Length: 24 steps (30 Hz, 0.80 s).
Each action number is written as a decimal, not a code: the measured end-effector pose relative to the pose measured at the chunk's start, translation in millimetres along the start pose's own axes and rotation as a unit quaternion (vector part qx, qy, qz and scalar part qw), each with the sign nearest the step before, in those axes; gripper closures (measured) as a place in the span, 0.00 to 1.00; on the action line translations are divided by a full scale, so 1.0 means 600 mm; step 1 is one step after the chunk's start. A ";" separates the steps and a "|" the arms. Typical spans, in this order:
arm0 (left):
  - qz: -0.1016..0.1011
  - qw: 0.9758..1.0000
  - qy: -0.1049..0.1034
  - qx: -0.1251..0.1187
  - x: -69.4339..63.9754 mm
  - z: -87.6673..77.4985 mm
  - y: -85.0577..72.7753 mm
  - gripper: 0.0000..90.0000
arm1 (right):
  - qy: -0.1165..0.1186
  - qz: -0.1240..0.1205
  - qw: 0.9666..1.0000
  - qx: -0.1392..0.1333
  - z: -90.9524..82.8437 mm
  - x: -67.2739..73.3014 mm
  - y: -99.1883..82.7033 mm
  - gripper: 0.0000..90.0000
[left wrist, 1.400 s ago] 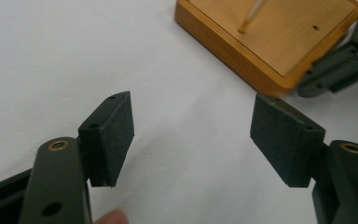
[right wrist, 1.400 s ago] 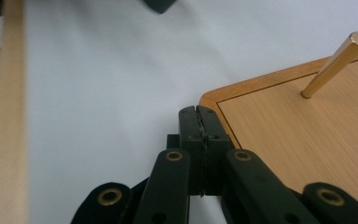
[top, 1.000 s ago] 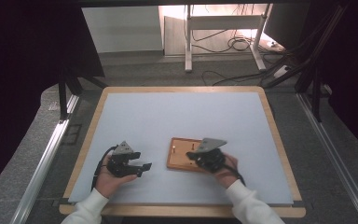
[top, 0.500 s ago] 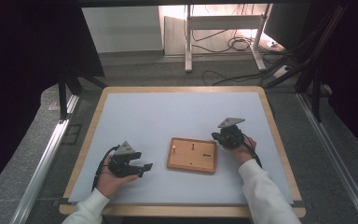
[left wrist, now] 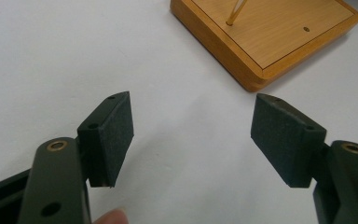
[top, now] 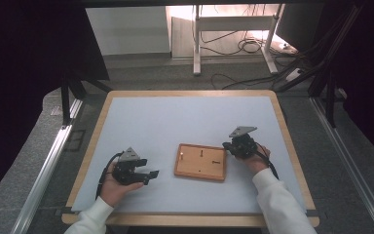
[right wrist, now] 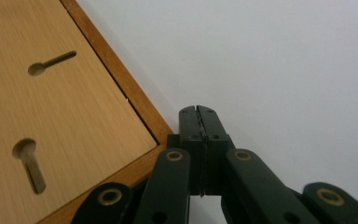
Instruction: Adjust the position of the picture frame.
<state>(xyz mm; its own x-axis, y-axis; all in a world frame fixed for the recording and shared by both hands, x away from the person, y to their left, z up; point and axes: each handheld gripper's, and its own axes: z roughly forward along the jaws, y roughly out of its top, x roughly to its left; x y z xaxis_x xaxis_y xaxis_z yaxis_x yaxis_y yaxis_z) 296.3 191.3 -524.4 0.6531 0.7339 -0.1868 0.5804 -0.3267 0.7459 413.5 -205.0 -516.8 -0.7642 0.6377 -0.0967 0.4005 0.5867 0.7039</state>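
board: we see a flat wooden board, darker rim, two keyhole slots, lower centre of high view
left gripper: jaws apart, empty
right gripper: jaws pressed together, empty, at board's right edge

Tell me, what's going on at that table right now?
Left gripper open, empty, short of the wooden board. Right gripper shut, empty, at the board's right edge. Nothing in the way.

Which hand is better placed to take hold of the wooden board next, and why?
Probably the left. The left gripper has its fingers spread open and aimed at the wooden board. The right gripper sits beside the board's edge, but its fingers are shut and would have to open first.
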 end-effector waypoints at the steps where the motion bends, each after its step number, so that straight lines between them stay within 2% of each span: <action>1: 0.000 1.000 0.000 0.001 0.001 0.000 0.000 0.33 | 0.001 0.000 1.000 0.000 -0.002 0.001 -0.001 1.00; 6: -0.001 1.000 -0.001 0.000 0.001 0.000 0.000 0.33 | 0.008 -0.018 1.000 -0.008 -0.022 0.012 -0.006 1.00; 9: 0.000 1.000 -0.002 0.002 0.000 0.001 0.000 0.33 | 0.019 -0.029 0.999 -0.011 -0.035 0.025 -0.006 1.00; 10: 0.000 1.000 -0.002 0.002 0.000 0.001 0.000 0.33 | 0.019 -0.029 0.999 -0.011 -0.035 0.025 -0.006 1.00; 12: 0.001 1.000 -0.002 0.004 0.000 0.003 0.000 0.33 | 0.006 -0.046 0.999 -0.008 -0.035 0.032 -0.003 1.00; 14: 0.002 1.000 -0.001 0.007 -0.001 0.004 0.000 0.33 | 0.002 -0.038 0.999 -0.009 -0.027 0.021 0.002 1.00; 17: 0.001 1.000 0.000 0.006 -0.003 0.005 0.000 0.33 | 0.006 -0.016 1.000 -0.002 0.000 -0.003 0.009 1.00; 20: 0.001 1.000 -0.001 0.007 -0.002 0.005 0.000 0.33 | 0.017 -0.014 1.000 0.005 0.014 -0.010 0.008 1.00; 21: 0.000 1.000 -0.001 0.008 -0.001 0.006 0.000 0.33 | 0.022 -0.021 0.999 0.011 0.021 -0.007 0.006 1.00; 24: -0.002 1.000 -0.001 0.007 0.000 0.006 -0.001 0.33 | 0.025 -0.022 0.999 0.008 0.016 -0.008 0.004 1.00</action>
<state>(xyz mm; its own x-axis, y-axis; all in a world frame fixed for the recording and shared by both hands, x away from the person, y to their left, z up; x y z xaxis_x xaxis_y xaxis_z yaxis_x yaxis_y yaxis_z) 297.7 189.5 -527.0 0.6521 0.7338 -0.1906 0.5893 -0.3324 0.7363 423.0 -202.0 -521.3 -0.8047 0.5865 -0.0917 0.3744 0.6213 0.6883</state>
